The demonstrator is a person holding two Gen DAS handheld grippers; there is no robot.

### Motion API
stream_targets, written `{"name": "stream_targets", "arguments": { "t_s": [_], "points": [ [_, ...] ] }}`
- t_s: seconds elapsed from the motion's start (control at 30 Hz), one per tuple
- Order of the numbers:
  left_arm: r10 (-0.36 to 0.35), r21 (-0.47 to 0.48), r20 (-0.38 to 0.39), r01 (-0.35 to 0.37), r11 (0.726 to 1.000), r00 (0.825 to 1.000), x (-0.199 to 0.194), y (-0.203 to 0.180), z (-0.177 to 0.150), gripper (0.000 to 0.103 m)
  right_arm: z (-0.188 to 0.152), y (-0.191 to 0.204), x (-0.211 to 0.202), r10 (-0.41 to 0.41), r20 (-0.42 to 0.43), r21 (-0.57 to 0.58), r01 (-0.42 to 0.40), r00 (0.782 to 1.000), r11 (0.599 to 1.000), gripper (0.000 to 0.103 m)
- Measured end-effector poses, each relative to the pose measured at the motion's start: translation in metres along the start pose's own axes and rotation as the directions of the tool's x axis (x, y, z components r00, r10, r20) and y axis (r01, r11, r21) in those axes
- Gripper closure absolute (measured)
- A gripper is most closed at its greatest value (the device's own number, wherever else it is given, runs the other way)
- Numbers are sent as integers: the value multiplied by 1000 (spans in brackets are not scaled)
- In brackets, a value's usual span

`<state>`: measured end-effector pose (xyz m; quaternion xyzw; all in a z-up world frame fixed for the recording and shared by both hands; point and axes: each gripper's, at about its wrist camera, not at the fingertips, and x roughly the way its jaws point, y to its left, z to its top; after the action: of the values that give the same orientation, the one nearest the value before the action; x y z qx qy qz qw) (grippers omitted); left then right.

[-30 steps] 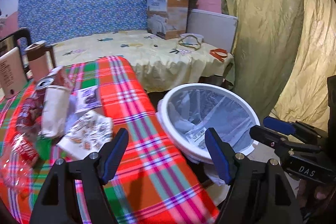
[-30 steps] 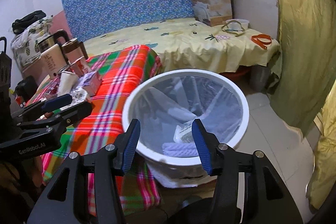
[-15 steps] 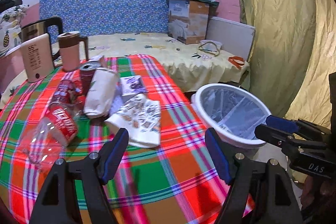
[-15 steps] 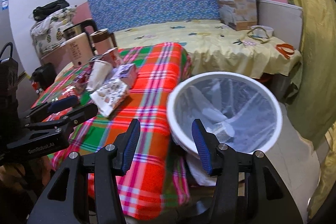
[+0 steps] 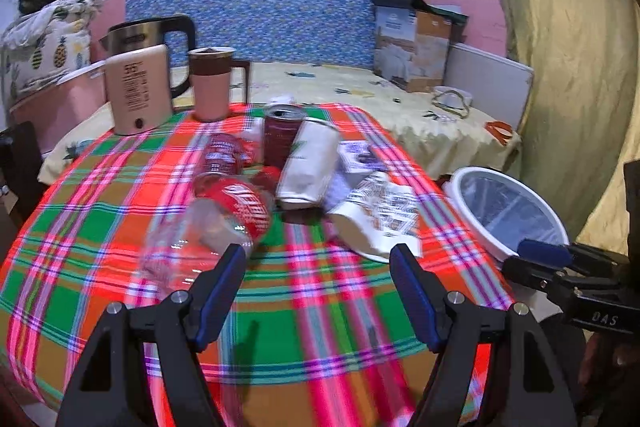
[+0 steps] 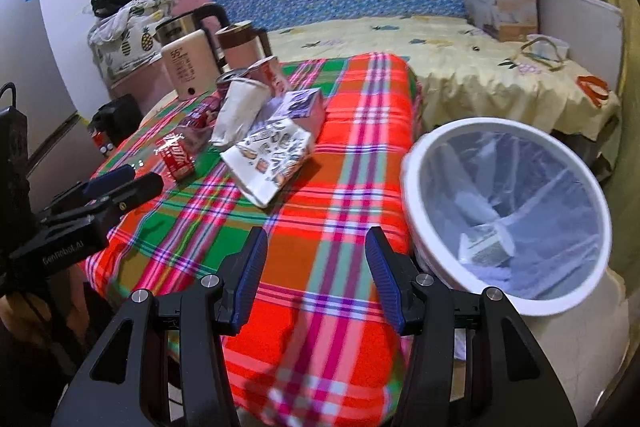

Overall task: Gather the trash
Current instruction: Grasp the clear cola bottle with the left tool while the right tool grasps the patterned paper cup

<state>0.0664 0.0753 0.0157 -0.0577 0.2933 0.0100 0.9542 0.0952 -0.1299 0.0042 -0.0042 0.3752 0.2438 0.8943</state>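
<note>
On table [image 5: 100, 203], ahead of left hand-held gripper [image 5: 318, 269], we see clear bottle [image 5: 224, 215] lying down, long axis running away, slightly rightward. Left nearer; both left and right hand-held gripper [image 6: 316, 255] released, holding nothing. Bin [image 6: 416, 187] right of table.

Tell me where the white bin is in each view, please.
Left wrist: the bin is at the right edge, beyond the table's right side.
Right wrist: the bin is at lower right, beside the table's edge.
Shared landmark: the printed paper bag on the plaid cloth.
</note>
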Motion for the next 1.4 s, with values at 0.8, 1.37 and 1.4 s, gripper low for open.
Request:
{"name": "stream_targets", "arguments": {
  "t_s": [0.8,1.37,1.4],
  "points": [
    [32,46,-98,-27,999,995,50,64,-2,27,29,2,77,116,-131,139,-98,985,985,50],
    [-8,-9,-92,7,1000,996,35,36,-10,38,17,-13,43,107,-71,171,-93,992,981,88],
    [-10,-11,-91,9,1000,996,33,33,-11,38,16,-13,38,105,-67,168,-92,992,981,88]
  ]
}}
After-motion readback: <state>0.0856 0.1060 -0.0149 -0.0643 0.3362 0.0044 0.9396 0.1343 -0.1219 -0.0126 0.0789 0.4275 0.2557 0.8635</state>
